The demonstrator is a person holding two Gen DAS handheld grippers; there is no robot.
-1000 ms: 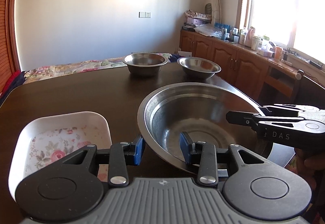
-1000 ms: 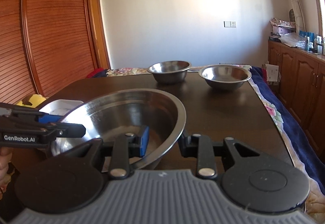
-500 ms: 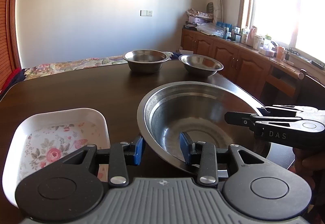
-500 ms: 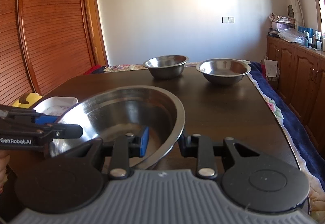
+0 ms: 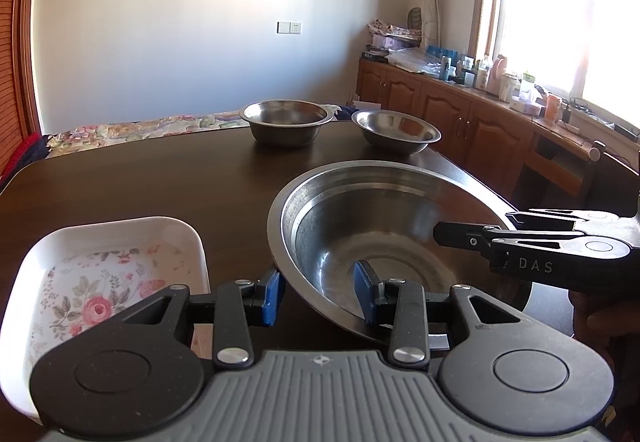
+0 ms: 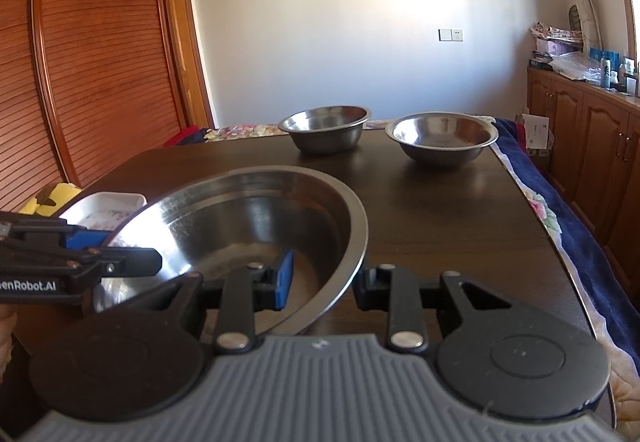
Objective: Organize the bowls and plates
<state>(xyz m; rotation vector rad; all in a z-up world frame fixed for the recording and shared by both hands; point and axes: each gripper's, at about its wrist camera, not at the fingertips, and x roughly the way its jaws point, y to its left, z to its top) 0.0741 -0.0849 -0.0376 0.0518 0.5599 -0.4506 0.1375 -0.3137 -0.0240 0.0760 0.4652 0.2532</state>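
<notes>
So, quick status from the table [image 5: 120,177], left to right. At the near left corner sits the white floral dish [image 5: 104,274], untouched and not in either grip. Just right of it is the big steel bowl [image 5: 384,226], near the front edge. My left tongs [image 5: 319,292] are spread wide with the bowl's left rim running between the blue pads [image 5: 270,296], one outside the wall and one inside, but there's a clear gap, so nothing is pinched. My right tongs [image 6: 322,284] are doing the same on the opposite rim: spread, straddling the wall, not squeezing. Whether the bowl is flat on the table or propped a bit I honestly can't tell; it looks slightly tilted.

Way over at the far edge, the deep bowl [image 5: 286,121] and just right of it the shallow bowl [image 5: 396,131], side by side, not touching, not nested.

Progress-wise I'd say barely started. Nothing is stacked yet, all four pieces sit separate. My guess is the big bowl wants a two-sided clamp first, then everything gets grouped or nested.
</notes>
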